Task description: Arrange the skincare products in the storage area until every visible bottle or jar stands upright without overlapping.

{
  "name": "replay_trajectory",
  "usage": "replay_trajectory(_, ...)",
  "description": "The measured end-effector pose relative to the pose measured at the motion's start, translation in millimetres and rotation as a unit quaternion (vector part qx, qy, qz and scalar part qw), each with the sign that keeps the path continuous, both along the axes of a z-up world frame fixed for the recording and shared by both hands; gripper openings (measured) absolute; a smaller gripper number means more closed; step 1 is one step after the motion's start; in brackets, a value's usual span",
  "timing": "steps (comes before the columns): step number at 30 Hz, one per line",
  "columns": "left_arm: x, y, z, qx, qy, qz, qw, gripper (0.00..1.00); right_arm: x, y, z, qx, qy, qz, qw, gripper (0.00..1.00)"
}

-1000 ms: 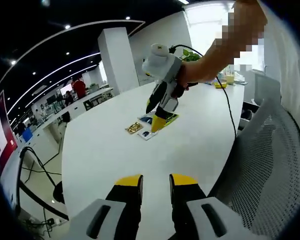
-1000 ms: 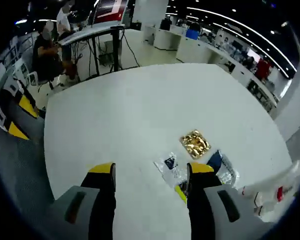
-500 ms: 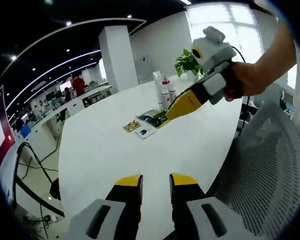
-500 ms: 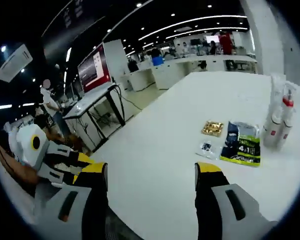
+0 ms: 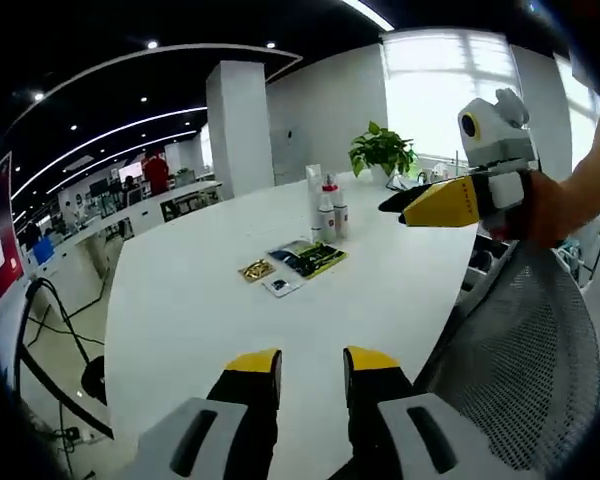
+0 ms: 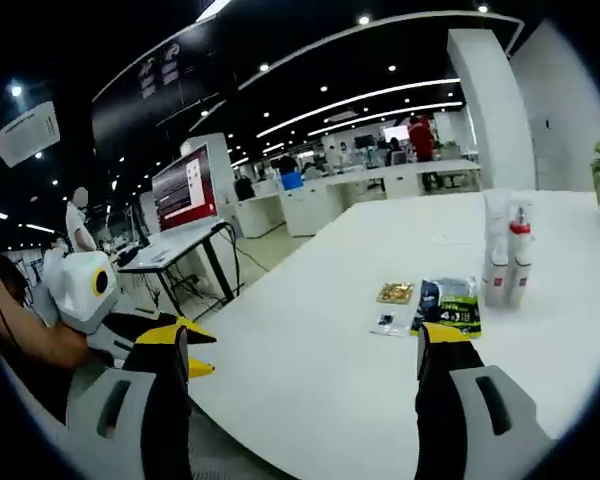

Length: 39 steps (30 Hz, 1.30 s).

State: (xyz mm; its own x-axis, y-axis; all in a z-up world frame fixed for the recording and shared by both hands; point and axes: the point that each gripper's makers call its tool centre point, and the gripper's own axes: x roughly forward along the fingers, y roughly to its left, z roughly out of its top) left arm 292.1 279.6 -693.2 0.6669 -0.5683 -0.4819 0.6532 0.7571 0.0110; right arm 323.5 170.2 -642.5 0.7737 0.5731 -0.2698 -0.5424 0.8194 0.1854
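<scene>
Several white bottles (image 5: pixel 325 208), one with a red cap, stand upright together far across the white table (image 5: pixel 200 300). In front of them lie a green and dark packet (image 5: pixel 310 257), a gold packet (image 5: pixel 256 269) and a small sachet (image 5: pixel 278 286). My left gripper (image 5: pixel 312 365) hovers over the table's near edge, its jaws a narrow gap apart with nothing between them. A hand holds my right gripper (image 5: pixel 420 200) in the air at the right. In the right gripper view the bottles (image 6: pixel 505 262), green packet (image 6: pixel 450 300) and gold packet (image 6: pixel 394 292) lie well ahead of my right gripper (image 6: pixel 305 345), open wide and empty.
A grey mesh chair back (image 5: pixel 520 350) stands close on the right. A potted plant (image 5: pixel 380 150) is at the table's far end. Cables (image 5: pixel 50 320) hang at the left. Beyond are a red screen (image 6: pixel 185 185), desks and people. My left gripper (image 6: pixel 195 365) sits low at the left.
Both views pulled back and levelled out. The right gripper left the packets and swung out to the right, above the chair. Its jaws spread wider. The products lie as before.
</scene>
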Motion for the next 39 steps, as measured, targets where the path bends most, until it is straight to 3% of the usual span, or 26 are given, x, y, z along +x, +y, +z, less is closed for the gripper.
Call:
replay_trajectory(2,2.5,1,6.5,-0.020,-0.007,0.012,0.9997,0.25,-1,2,-3.7,-0.042,-0.003,0.016,0.9990,0.90)
replay_trajectory(4,11.4,12,13.4,-0.030,-0.022,0.047,0.9982,0.25,2,4,5.1,-0.034,-0.020,0.018,0.9991,0.90)
replay_trajectory(8,26.0,33,22.0,-0.070,-0.012,0.104,0.9920,0.35,6,-6,16.2,-0.034,-0.037,0.000,0.9987,0.91)
replay_trajectory(15,25.7,45,49.8,-0.113,-0.044,0.114,0.9861,0.38,5,-17,15.4,-0.044,-0.048,-0.004,0.9979,0.92)
replay_trajectory(16,27.8,51,55.3,-0.113,-0.061,0.119,0.9845,0.39,5,-15,17.6,-0.042,-0.056,0.002,0.9976,0.92)
replay_trajectory(17,32.6,64,64.4,-0.102,-0.097,0.140,0.9801,0.39,8,-17,19.2,-0.036,-0.055,0.000,0.9979,0.93)
replay_trajectory(18,34.3,69,67.7,-0.101,-0.110,0.150,0.9774,0.39,10,-17,22.2,-0.023,-0.053,-0.003,0.9983,0.95)
replay_trajectory(21,33.7,71,66.2,-0.110,-0.094,0.151,0.9779,0.40,12,-23,30.9,-0.007,-0.056,-0.009,0.9984,0.95)
replay_trajectory(23,34.0,70,71.2,-0.098,-0.115,0.146,0.9777,0.50,14,-30,31.6,-0.046,-0.073,-0.008,0.9962,0.94)
replay_trajectory(25,31.5,65,73.8,-0.098,-0.116,0.142,0.9781,0.61,13,-32,30.4,-0.043,-0.073,-0.006,0.9964,0.91)
replay_trajectory(28,28.9,61,71.5,-0.058,-0.133,0.120,0.9821,0.71,8,-33,29.2,0.018,-0.040,-0.035,0.9984,0.86)
replay_trajectory(30,22.1,57,62.8,-0.030,-0.135,0.087,0.9866,0.76,9,-39,24.7,-0.035,-0.073,-0.049,0.9955,0.81)
replay_trajectory(31,21.5,60,59.6,-0.024,-0.138,0.087,0.9864,0.77,11,-39,19.0,-0.073,-0.083,-0.050,0.9926,0.78)
replay_trajectory(32,20.9,63,53.7,-0.030,-0.128,0.094,0.9869,0.79,12,-35,16.0,-0.087,-0.083,-0.040,0.9919,0.77)
replay_trajectory(33,20.8,64,51.6,-0.030,-0.125,0.096,0.9870,0.81,13,-28,15.0,-0.082,-0.081,-0.023,0.9931,0.78)
replay_trajectory(36,21.6,72,36.5,-0.047,-0.081,0.134,0.9866,0.83,12,-29,9.3,-0.065,-0.055,-0.016,0.9962,0.82)
replay_trajectory(39,26.0,72,43.5,-0.051,-0.091,0.131,0.9859,0.83,11,-39,15.5,-0.057,-0.064,-0.036,0.9956,0.79)
